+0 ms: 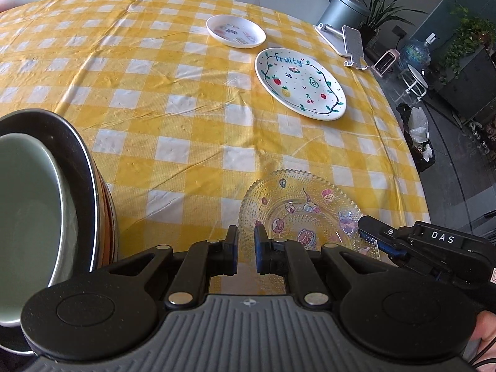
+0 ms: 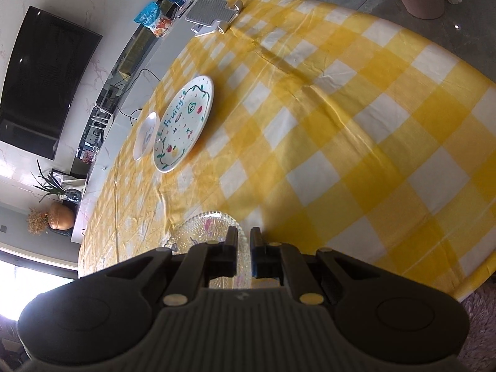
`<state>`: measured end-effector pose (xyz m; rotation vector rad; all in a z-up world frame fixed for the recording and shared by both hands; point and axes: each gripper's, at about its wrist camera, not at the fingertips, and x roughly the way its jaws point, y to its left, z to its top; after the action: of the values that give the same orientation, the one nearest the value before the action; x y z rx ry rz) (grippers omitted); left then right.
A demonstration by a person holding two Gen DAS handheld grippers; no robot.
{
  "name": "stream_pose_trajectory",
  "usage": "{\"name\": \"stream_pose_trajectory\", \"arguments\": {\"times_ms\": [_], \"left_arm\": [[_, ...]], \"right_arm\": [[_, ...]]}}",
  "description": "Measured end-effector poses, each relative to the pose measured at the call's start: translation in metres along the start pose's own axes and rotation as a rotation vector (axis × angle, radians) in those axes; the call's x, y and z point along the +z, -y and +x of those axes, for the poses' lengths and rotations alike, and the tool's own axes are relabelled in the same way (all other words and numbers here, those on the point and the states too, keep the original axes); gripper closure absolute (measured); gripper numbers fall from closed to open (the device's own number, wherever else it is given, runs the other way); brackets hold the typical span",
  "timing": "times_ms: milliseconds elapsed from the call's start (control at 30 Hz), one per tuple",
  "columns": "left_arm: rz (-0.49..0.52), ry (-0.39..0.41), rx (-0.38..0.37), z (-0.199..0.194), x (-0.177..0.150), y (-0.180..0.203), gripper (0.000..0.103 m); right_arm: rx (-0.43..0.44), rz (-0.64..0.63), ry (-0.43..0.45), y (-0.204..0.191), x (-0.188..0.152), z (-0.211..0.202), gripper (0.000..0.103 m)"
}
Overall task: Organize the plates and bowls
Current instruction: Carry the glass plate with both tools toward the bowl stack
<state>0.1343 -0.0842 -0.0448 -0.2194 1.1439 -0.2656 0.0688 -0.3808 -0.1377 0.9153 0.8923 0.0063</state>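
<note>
A clear glass plate [image 1: 305, 214] with cartoon stickers lies on the yellow checked tablecloth [image 1: 173, 99]. My left gripper [image 1: 246, 241] is nearly shut at the plate's near left rim, holding nothing I can see. My right gripper [image 1: 367, 235] is shut on the plate's right rim; in the right wrist view the rim [image 2: 214, 232] sits between its jaws [image 2: 244, 241]. A white "Fruity" plate [image 1: 300, 83] and a small white dish [image 1: 235, 30] lie farther off. A green bowl [image 1: 28, 217] nests in a dark striped bowl [image 1: 90, 186] at my left.
A white and grey phone stand [image 1: 348, 45] stands at the table's far right edge, also in the right wrist view [image 2: 212, 14]. Past the right edge are a stool, a bin bag and plants on the floor. A TV [image 2: 43, 83] hangs on the wall.
</note>
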Motion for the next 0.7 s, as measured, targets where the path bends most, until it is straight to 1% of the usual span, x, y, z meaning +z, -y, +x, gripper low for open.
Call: {"name": "stream_pose_trajectory", "arguments": {"times_ms": [333,500,700], "left_arm": [[0.059,0.042,0.065,0.007,-0.008,0.006,0.091],[0.106,0.061,0.108,0.010,-0.012,0.010,0.091],[0.131,0.074,0.112,0.011,-0.012,0.012,0.090]], "right_arm": [[-0.040,-0.074,0.001,-0.010,-0.005,0.001,0.096],[-0.061,-0.111,-0.009,-0.016,-0.007,0.006,0.093],[-0.103,-0.172,0.001,-0.026,-0.011,0.007,0.092]]}}
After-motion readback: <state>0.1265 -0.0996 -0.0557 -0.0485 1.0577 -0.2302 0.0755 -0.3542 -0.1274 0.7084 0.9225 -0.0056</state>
